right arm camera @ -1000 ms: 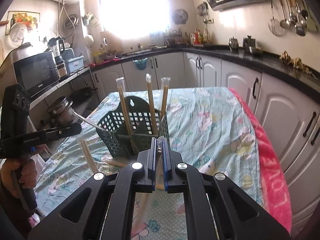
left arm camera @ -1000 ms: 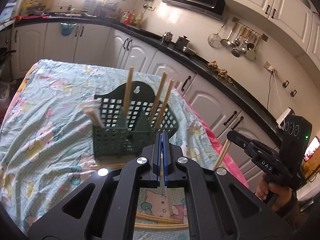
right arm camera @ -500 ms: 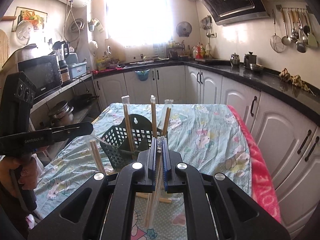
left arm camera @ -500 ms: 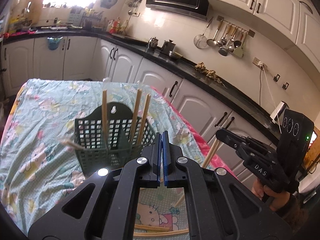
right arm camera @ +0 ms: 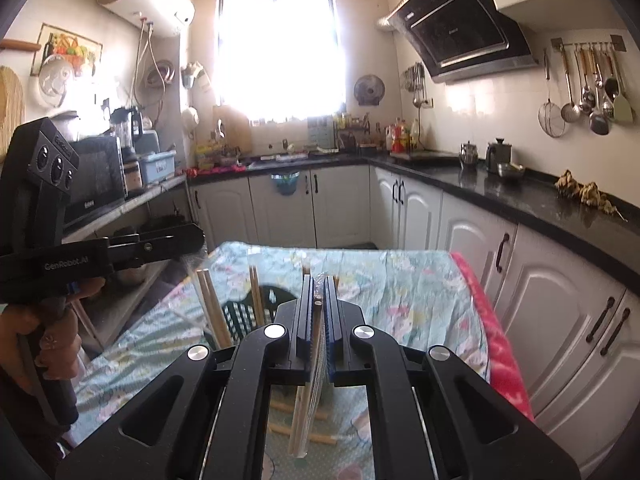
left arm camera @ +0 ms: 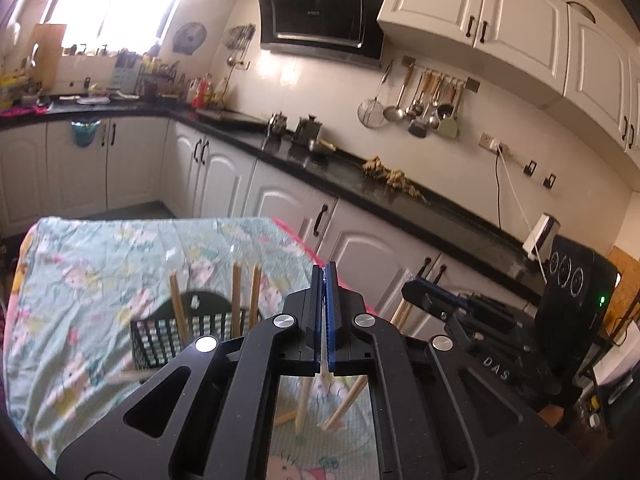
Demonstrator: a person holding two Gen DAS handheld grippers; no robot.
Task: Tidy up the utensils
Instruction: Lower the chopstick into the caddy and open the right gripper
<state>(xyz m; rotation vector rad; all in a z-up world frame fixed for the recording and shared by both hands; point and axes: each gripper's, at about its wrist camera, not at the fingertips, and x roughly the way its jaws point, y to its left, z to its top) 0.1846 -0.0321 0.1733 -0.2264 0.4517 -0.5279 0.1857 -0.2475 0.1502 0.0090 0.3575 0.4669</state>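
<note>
while both tongs are clenched on wrapped chopsticks, left tongs [left arm camera: 325, 312] and right tongs [right arm camera: 317, 320], lower each pair upright into the green basket [left arm camera: 160, 340] on the counter [left arm camera: 80, 280], slowly.

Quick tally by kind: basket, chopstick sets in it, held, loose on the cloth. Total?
Green basket: 1
Chopstick sets standing in basket: 3
Chopstick sets held: 2, one in the left gripper, one in the right gripper
Chopstick sets loose on cloth: at least 2, partly hidden
Total: at least 8
</note>
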